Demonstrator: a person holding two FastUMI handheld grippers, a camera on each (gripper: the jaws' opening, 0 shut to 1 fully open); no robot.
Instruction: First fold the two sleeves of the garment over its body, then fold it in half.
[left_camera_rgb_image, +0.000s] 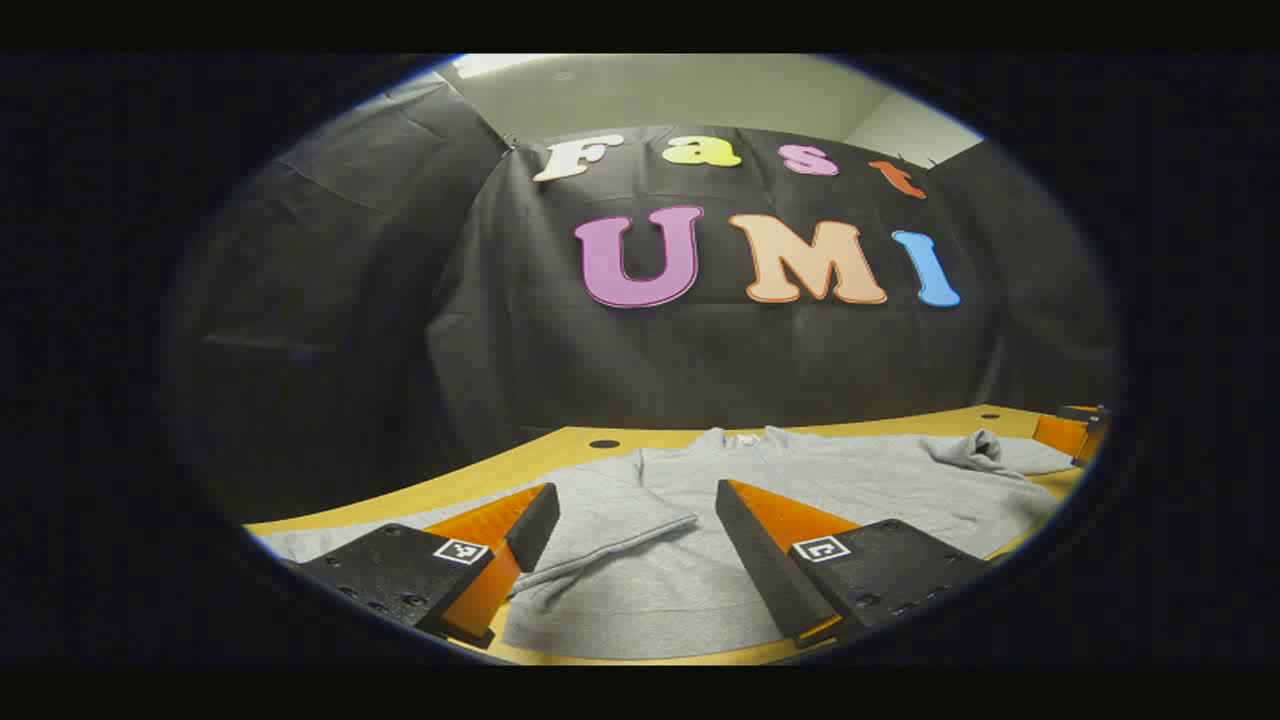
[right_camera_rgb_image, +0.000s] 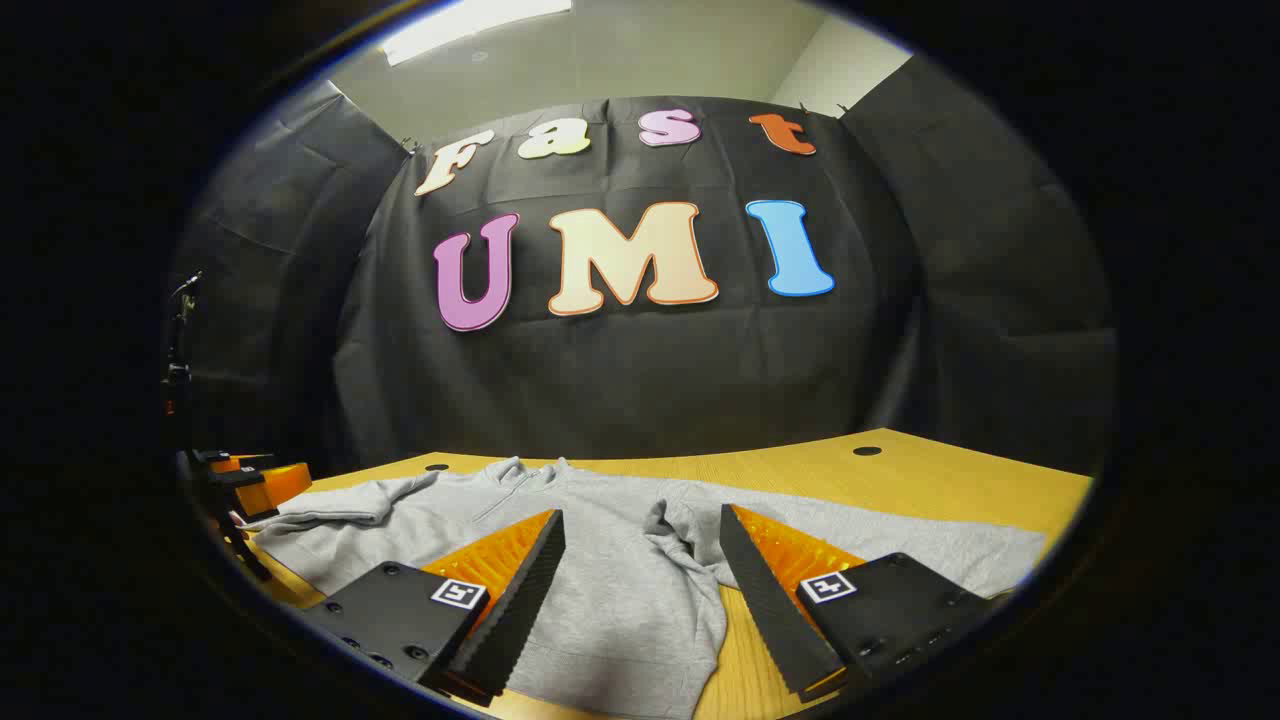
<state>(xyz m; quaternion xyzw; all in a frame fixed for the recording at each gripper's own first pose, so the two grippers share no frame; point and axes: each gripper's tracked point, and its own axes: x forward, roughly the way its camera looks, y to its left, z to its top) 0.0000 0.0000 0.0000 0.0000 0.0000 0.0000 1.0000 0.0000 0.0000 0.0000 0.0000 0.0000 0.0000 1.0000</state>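
A grey sweatshirt lies flat on the wooden table, collar toward the back wall. In the left gripper view my left gripper is open just above the garment's left half, where a sleeve layer lies with its edge over the body. The other sleeve is bunched at the far right, beside the right gripper. In the right gripper view my right gripper hangs open over the sweatshirt, with the crumpled sleeve between its fingers and trailing out to the right. The left gripper sits at the far left.
The table has bare wood behind and to the right of the garment, with small dark holes near its back edge. Black cloth walls close the booth on three sides. A stand rises at the far left.
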